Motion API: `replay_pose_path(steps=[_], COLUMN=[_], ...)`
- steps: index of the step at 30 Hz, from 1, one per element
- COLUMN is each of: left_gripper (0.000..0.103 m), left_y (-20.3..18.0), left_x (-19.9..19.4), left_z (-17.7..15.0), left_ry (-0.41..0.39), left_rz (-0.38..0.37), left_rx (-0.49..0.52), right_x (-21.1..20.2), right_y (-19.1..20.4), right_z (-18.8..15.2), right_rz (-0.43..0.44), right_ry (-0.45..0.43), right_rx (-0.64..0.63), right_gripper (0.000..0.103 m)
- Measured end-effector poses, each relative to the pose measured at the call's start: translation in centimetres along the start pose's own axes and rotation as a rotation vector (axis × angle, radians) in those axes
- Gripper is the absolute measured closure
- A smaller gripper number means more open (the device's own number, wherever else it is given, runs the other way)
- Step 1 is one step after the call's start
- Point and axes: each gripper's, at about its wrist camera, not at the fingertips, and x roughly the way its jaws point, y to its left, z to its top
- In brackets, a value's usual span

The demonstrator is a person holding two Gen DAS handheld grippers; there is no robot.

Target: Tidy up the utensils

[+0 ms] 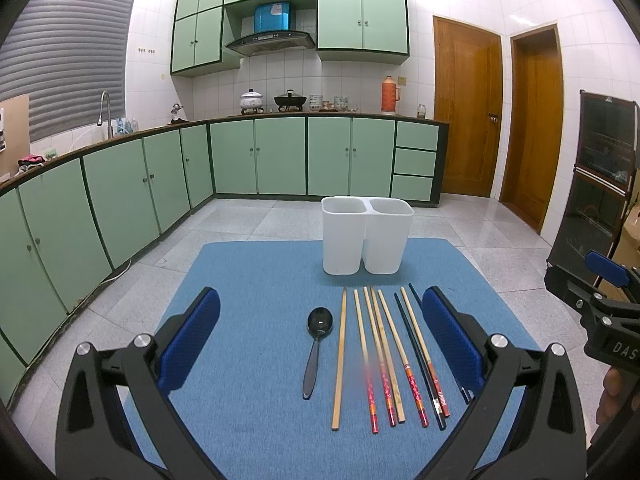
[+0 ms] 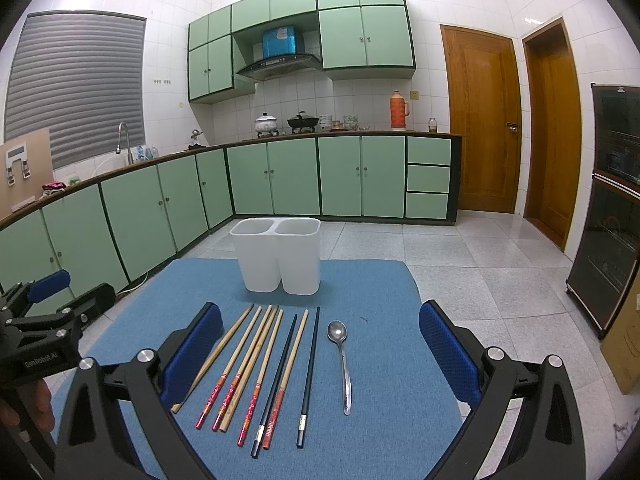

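A white two-compartment holder (image 1: 366, 240) (image 2: 280, 256) stands upright at the far side of a blue mat (image 1: 248, 412) (image 2: 384, 420). Several chopsticks (image 1: 380, 356) (image 2: 256, 372), wooden and black, lie side by side in front of it. A black spoon (image 1: 316, 344) lies left of them in the left wrist view. A metal spoon (image 2: 342, 360) lies right of them in the right wrist view. My left gripper (image 1: 320, 340) is open and empty, above the black spoon and chopsticks. My right gripper (image 2: 320, 352) is open and empty, above the chopsticks and metal spoon.
The mat covers a table in a kitchen with green cabinets (image 1: 280, 156) and a tiled floor (image 1: 472, 220). Each gripper shows at the edge of the other's view: the right gripper (image 1: 600, 304), the left gripper (image 2: 44, 320). A dark cabinet (image 2: 608, 208) stands at the right.
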Motion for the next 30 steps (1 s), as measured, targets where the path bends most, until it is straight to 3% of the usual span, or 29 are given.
replay_pose_path(steps=[30], left_gripper=[0.005], left_y=[-0.32], left_x=[-0.19], left_z=[-0.17], left_ry=[-0.003], left_rz=[0.003], left_rx=[0.001], right_x=[0.0], right_y=[-0.05], right_z=[0.01], right_rz=[-0.001], right_ry=[0.001], right_rx=[0.0], right_gripper=[0.006])
